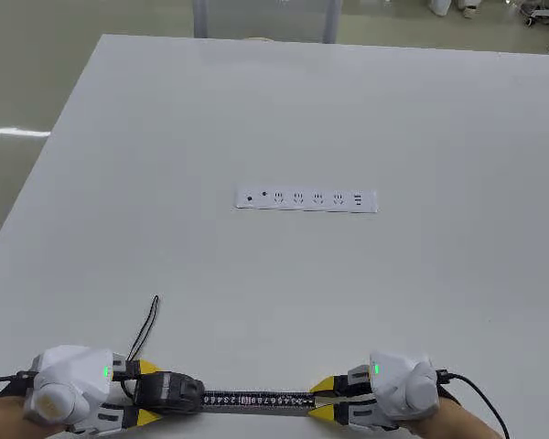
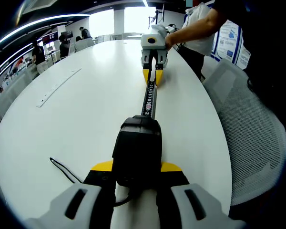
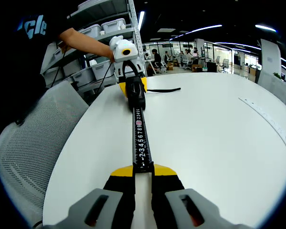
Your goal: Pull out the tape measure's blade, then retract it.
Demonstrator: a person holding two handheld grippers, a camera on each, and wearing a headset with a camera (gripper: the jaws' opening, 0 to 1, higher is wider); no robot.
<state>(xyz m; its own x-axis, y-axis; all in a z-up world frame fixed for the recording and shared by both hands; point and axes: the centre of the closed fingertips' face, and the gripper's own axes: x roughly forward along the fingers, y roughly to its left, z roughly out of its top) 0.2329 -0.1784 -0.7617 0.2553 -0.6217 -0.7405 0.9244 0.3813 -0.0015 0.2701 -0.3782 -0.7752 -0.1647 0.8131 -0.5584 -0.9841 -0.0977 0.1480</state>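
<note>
Left tongs (image 2: 137, 167) clamp the case (image 2: 137, 143), right tongs (image 3: 143, 170) pinch the blade (image 3: 140, 138); pull level, straight along the worktop's (image 1: 302, 274) near edge

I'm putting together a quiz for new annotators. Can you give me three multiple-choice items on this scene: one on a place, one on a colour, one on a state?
1. Where does the power strip lie?
A. On a chair
B. On the bare middle of the table, touching nothing
C. On the floor

2. What colour is the tape measure's case?
A. Red
B. White
C. Black

3. What state is the blade in?
A. Pulled out, stretched from the case to the right gripper
B. Wound fully inside the case
C. Snapped in two

Answers:
1. B, since the head view shows it alone in the middle of the table.
2. C, since it is black in all three views.
3. A, since the left gripper grips the case, the right gripper clamps the blade's tip, and the numbered blade shows between them.
</note>
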